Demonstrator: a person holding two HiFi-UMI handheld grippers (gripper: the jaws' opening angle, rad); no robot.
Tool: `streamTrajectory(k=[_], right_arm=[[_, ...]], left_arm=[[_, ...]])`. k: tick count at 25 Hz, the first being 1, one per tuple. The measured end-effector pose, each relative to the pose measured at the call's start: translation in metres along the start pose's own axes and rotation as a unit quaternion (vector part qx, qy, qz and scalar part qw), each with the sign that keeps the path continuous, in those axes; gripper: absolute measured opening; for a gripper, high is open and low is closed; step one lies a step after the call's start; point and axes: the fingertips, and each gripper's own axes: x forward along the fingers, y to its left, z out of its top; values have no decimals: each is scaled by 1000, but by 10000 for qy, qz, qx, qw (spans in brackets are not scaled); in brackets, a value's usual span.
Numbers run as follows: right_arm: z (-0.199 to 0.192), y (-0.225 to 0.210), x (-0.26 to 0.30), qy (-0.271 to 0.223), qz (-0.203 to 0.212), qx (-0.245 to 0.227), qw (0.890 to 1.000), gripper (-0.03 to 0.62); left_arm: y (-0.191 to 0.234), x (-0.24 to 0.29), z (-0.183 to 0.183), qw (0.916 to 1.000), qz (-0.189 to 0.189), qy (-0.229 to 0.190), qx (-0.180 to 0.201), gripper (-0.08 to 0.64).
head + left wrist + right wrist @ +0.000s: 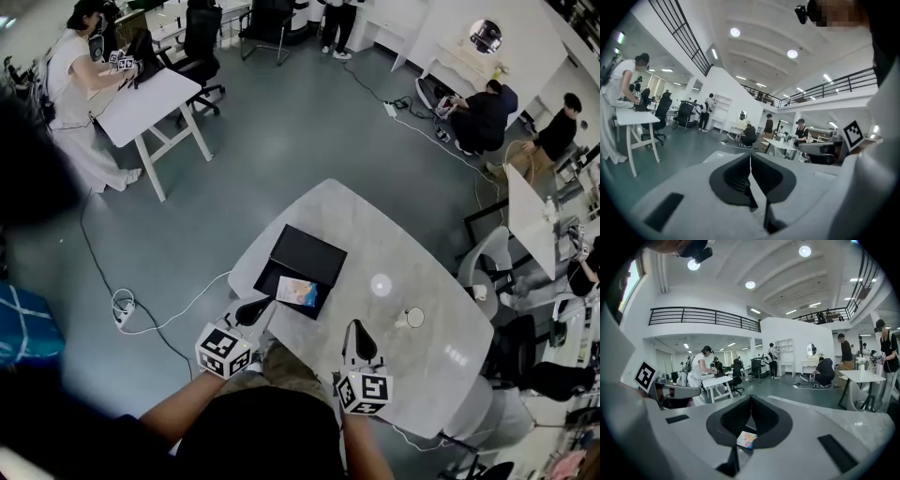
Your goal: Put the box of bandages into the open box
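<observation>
Grey table [375, 234], bandage box [302, 292] in open box [272, 279] — print illegible

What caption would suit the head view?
Bandage box in the open black box; left gripper and right gripper, both shut, at the table edge.

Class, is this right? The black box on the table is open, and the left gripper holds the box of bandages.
No. The left gripper view shows the left gripper shut on nothing; the box of bandages lies inside the black box, which is open on the table.
</observation>
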Motion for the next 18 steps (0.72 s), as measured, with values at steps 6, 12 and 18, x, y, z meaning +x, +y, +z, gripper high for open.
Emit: streamTrajectory(k=[6,12,18], right_arm=[[23,9,-10,-147,-121,63,9998,11],[29,10,-13,-195,-273,-142,9993,11],[24,9,-15,-169,-313,-182,9992,11]], left_arm=[[-3,-19,28,9994,255,-241,-13,18],[-9,-19,44,9987,167,-489,-32,17],[-13,-18,43,9989,169,-431,12,17]])
